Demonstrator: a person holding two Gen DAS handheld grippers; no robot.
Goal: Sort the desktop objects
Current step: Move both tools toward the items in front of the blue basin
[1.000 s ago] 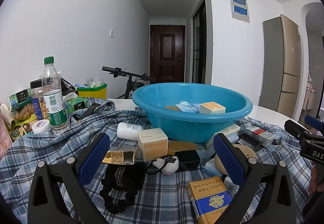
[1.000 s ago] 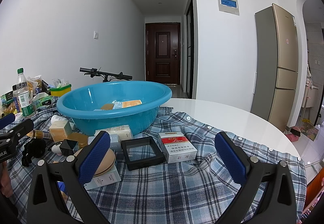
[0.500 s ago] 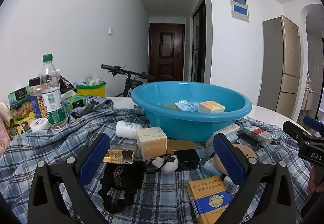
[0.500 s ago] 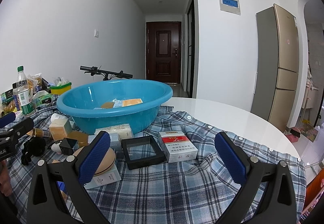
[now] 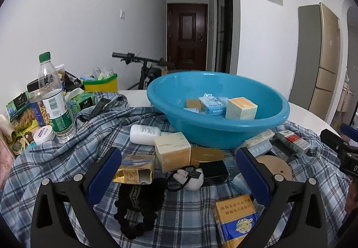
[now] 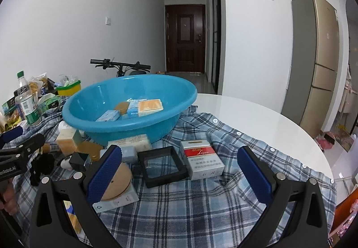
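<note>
Both grippers, left [image 5: 179, 171] and right [image 6: 179, 171], hang spread wide and empty, seemingly choosing what next goes in the basin [image 5: 264, 127].

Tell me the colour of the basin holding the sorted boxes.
The basin is bright blue, clearest in the right wrist view.

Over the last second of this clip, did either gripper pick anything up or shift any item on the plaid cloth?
No. Both the left gripper and the right gripper stay open and empty; only the views shifted slightly, so the blue basin looks a little nearer. The red-and-white pack, black frame and cream box lie where they were.
</note>
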